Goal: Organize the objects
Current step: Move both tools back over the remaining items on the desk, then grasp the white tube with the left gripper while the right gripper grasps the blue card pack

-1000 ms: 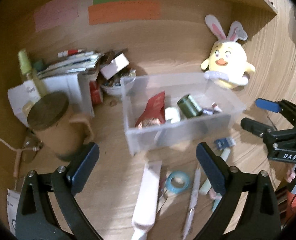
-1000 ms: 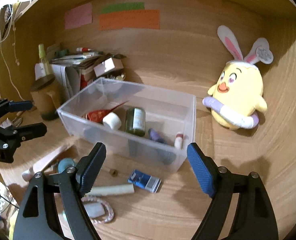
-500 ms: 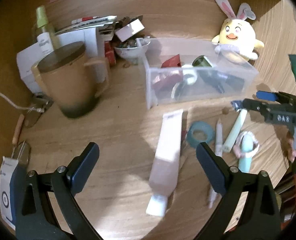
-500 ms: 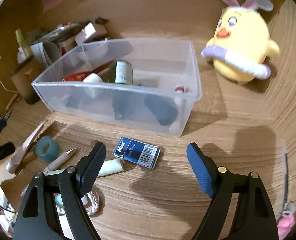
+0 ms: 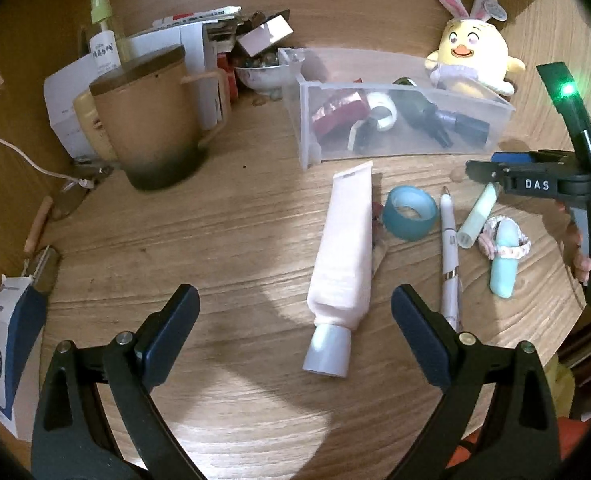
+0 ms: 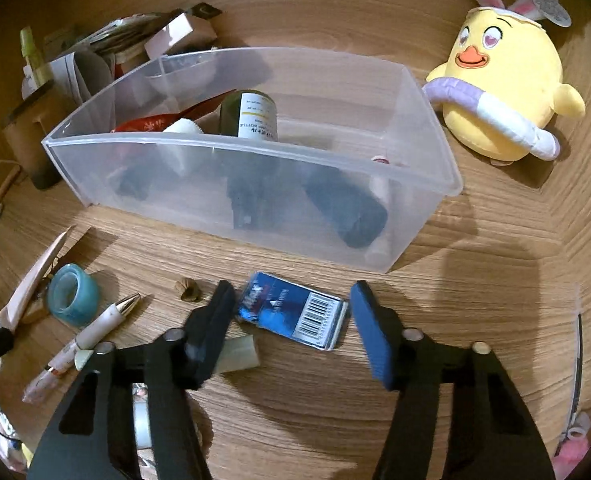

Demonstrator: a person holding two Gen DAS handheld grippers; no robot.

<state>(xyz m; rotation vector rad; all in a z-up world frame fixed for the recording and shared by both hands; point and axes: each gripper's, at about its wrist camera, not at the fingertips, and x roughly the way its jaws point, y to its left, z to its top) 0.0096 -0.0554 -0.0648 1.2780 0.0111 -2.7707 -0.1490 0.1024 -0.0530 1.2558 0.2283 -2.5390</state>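
A clear plastic bin [image 6: 411,236] [image 5: 307,120] on the wooden desk holds a dark green bottle [image 6: 251,116], a red packet and a white roll. My right gripper [image 6: 291,312] is open, its fingers on either side of a small blue box [image 6: 295,312] with a barcode lying in front of the bin. My left gripper [image 5: 295,320] is open above a pale pink tube [image 5: 345,252] lying cap towards me. Beside the tube lie a blue tape roll [image 5: 409,212] [image 6: 71,292], a white pen [image 5: 449,248] and a light green stick [image 5: 477,216].
A brown lidded mug [image 5: 151,116] stands at the left with papers, boxes and a bowl [image 5: 261,74] behind it. A yellow bunny-eared plush [image 6: 503,92] sits right of the bin. A pale blue case in a hair tie [image 5: 503,256] lies near the desk's right edge.
Both grippers moved down and closer to the desk. The right gripper came down around the blue box and narrowed somewhat. The left gripper now hovers over the pink tube.
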